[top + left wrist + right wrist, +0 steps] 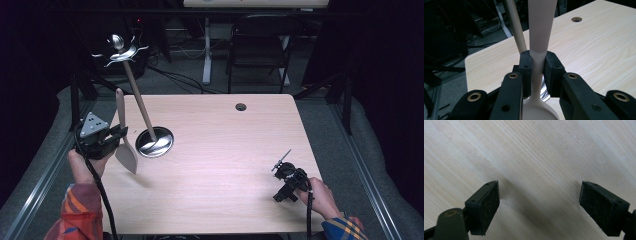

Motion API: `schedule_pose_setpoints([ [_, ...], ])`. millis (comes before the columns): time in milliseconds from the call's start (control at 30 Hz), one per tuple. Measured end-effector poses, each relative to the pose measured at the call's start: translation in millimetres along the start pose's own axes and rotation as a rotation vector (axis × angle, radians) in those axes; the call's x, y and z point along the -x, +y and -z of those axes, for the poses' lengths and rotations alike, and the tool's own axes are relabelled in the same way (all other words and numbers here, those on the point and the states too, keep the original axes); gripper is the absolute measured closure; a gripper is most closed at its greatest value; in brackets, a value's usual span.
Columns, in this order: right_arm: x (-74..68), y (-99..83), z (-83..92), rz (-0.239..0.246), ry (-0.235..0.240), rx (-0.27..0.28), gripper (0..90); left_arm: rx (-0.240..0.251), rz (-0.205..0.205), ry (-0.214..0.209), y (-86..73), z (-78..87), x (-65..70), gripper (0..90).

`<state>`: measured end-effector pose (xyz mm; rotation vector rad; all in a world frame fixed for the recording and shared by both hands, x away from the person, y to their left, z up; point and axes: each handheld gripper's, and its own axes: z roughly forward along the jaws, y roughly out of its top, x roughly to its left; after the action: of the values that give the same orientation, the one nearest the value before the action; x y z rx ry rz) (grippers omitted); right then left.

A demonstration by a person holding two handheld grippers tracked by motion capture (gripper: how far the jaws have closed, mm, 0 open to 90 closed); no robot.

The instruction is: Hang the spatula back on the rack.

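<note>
Upright, spatula (538,50) between hand-held gripper (538,66) pads

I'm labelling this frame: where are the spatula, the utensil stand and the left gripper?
spatula (127,156), high view, on its blade.
utensil stand (155,142), high view, on its round metal base.
left gripper (538,66), left gripper view, between its fingertips.

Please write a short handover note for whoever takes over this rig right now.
Left gripper: shut on the neck of the cream spatula, holding it upright with the blade down, lifted off the table, just left of the utensil stand.
Right gripper: open with nothing between the jaws, low over the bare table near its right front.
The stand's hooks sit at the top of its pole.
Done: spatula picked up.
Left: probably hanging the spatula on the stand; not yet hung.
</note>
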<state>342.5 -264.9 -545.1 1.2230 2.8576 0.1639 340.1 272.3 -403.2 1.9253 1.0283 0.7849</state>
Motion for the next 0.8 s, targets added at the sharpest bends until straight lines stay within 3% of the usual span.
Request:
schedule_pose_setpoints([
  [33, -2.3, -2.1, -3.4, -0.042, 0.01, 0.052, 16.1, 0.002, 0.001, 0.0, 0.9, 0.6, -0.4, 78.0],
  [67, 1.9, 0.8, 2.8, 0.022, -0.004, -0.026, 16.1, 0.003, 0.001, 0.001, 1.9, 1.1, -0.8, 78.0],
  [100, 1.9, 0.8, 2.8, 0.022, -0.004, -0.026, 16.1, 0.003, 0.001, 0.001, 1.9, 1.1, -0.8, 78.0],
  [133, -0.9, -1.8, -0.4, -0.023, 0.0, 0.032, 16.1, 0.005, -0.001, 0.003, 4.0, 2.3, -1.2, 78.0],
  [200, -1.0, -2.6, -0.3, -0.023, 0.004, 0.036, 15.9, 0.007, -0.004, 0.008, 5.6, 3.2, -1.3, 78.0],
  [400, -0.7, -3.9, 0.8, -0.033, -0.003, 0.037, 15.9, 0.018, 0.015, 0.019, 10.4, 5.4, -5.4, 78.1],
  [600, -0.2, -3.7, 0.4, -0.018, -0.007, 0.002, 16.2, 0.036, 0.023, 0.025, 17.2, 8.6, -8.1, 78.0],
  [700, -0.4, -4.2, 0.7, -0.022, -0.014, 0.007, 16.0, 0.043, 0.027, 0.032, 19.3, 9.5, -9.0, 78.1],
  [733, -1.6, -5.7, -1.7, -0.042, 0.002, 0.036, 15.9, 0.05, 0.033, 0.038, 21.4, 10.4, -11.1, 78.0],
  [800, -1.4, -6.5, -1.0, -0.028, -0.011, 0.011, 16.4, 0.053, 0.042, 0.046, 23.5, 11.0, -14.0, 78.1],
])
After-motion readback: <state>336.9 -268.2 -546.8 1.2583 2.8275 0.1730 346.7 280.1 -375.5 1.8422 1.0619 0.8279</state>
